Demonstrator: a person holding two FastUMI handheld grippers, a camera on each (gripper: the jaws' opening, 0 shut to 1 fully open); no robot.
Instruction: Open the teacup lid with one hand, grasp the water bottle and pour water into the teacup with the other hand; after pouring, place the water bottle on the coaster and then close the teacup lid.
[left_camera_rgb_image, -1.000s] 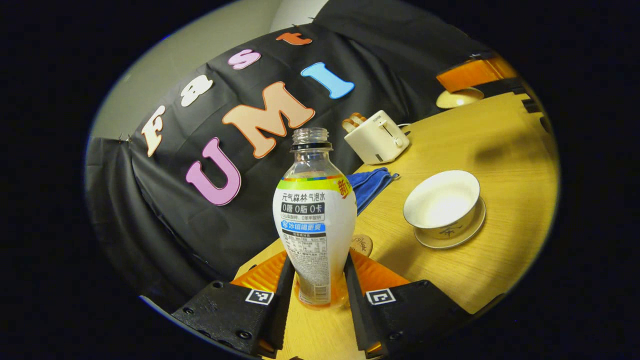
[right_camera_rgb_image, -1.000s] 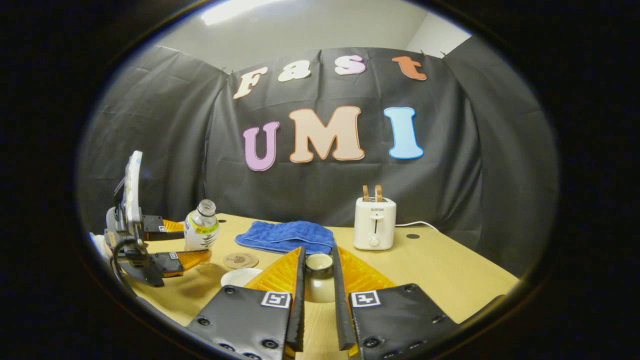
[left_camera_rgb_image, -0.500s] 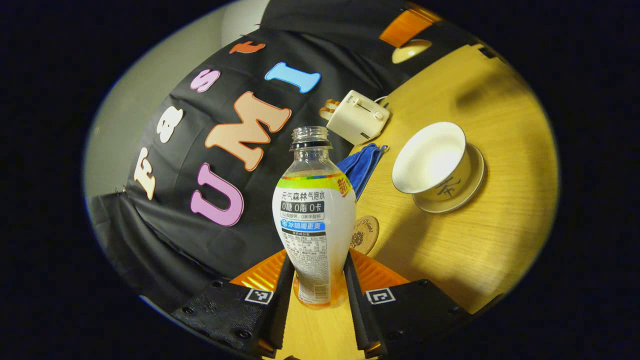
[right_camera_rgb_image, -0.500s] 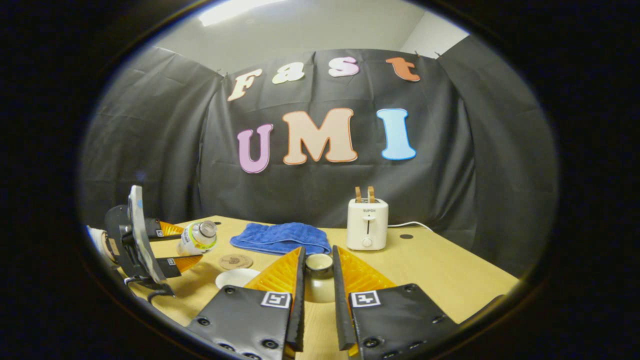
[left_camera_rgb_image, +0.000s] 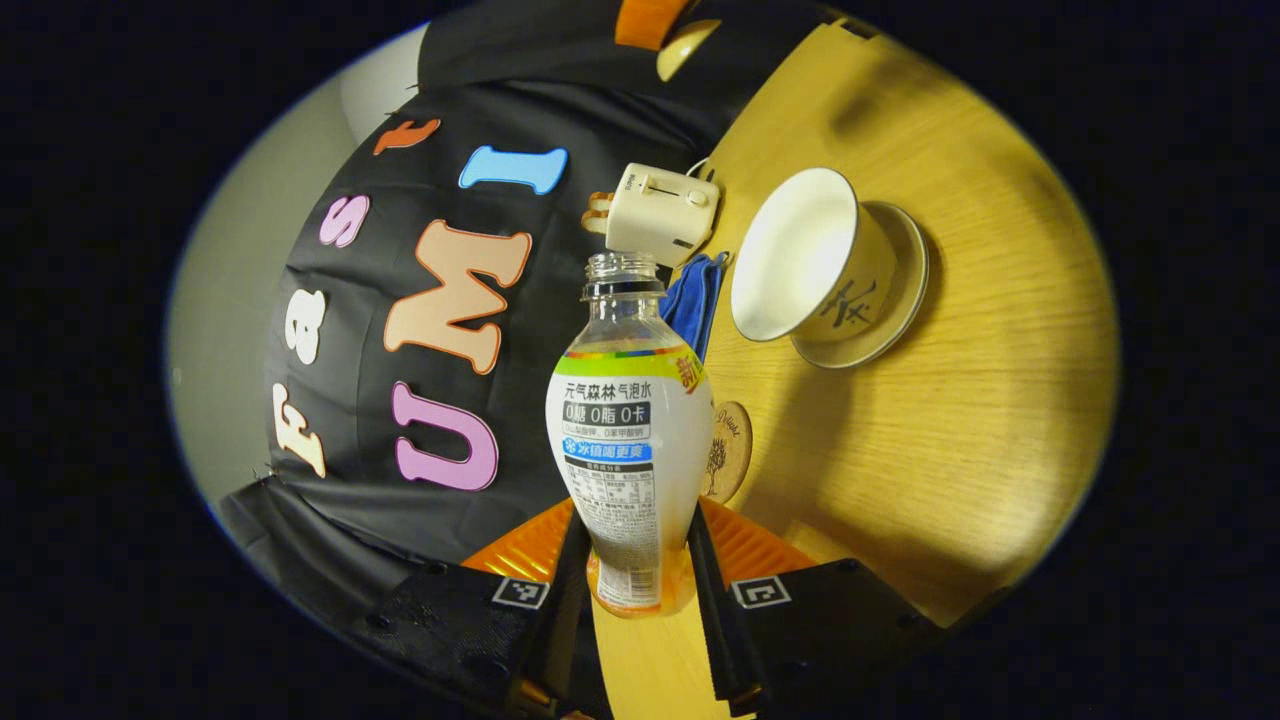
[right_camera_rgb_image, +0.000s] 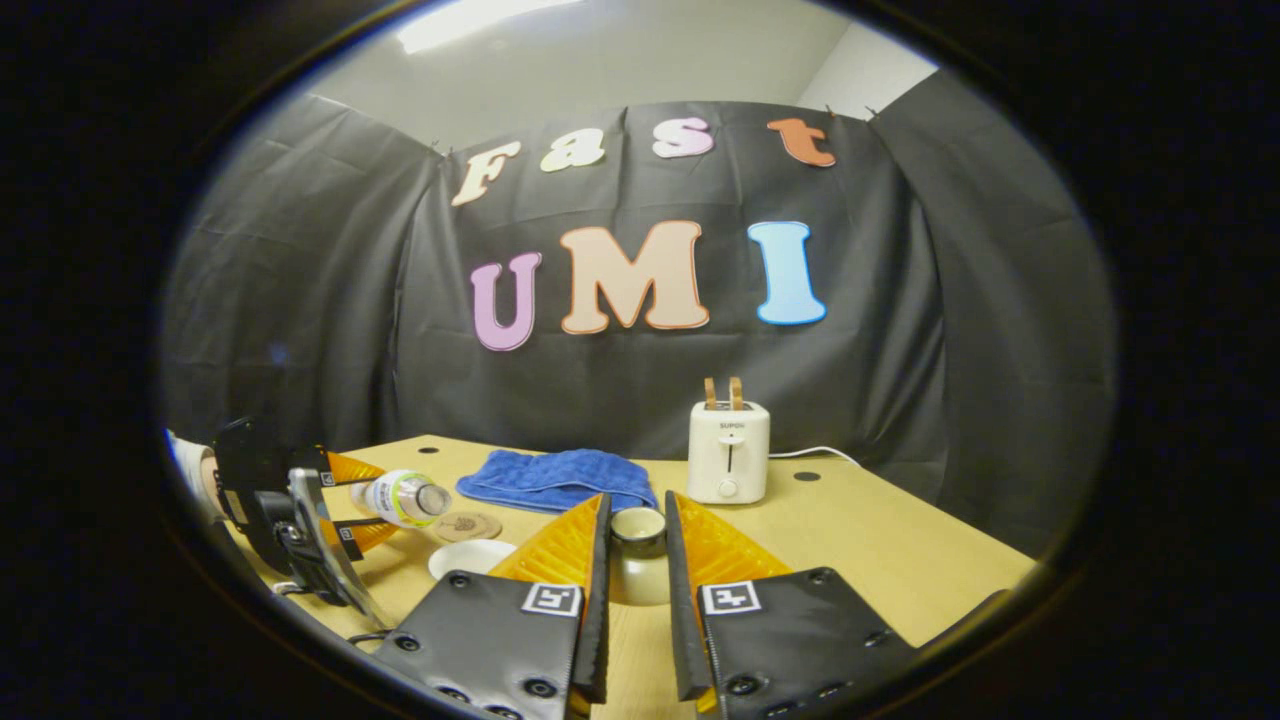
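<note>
My left gripper (left_camera_rgb_image: 632, 530) is shut on the lower body of a capless plastic water bottle (left_camera_rgb_image: 628, 430) with a white label. In the right gripper view the bottle (right_camera_rgb_image: 400, 497) lies tipped almost level, its mouth toward the white teacup (right_camera_rgb_image: 470, 557). In the left gripper view the open teacup (left_camera_rgb_image: 805, 255) stands on its saucer (left_camera_rgb_image: 900, 300), right of the bottle's mouth. A round wooden coaster (left_camera_rgb_image: 730, 452) lies just behind the bottle. My right gripper (right_camera_rgb_image: 637, 505) is shut on the teacup lid (right_camera_rgb_image: 638, 560), held off to the side of the cup.
A white toaster (right_camera_rgb_image: 728, 452) with bread in its slots stands at the back of the wooden table (right_camera_rgb_image: 880, 550). A folded blue cloth (right_camera_rgb_image: 555, 477) lies left of it, behind the coaster (right_camera_rgb_image: 467, 525). Black cloth walls close in the booth.
My left gripper has rolled the bottle from nearly upright to almost level, lowering it toward the teacup. The right gripper holds the lid still.
</note>
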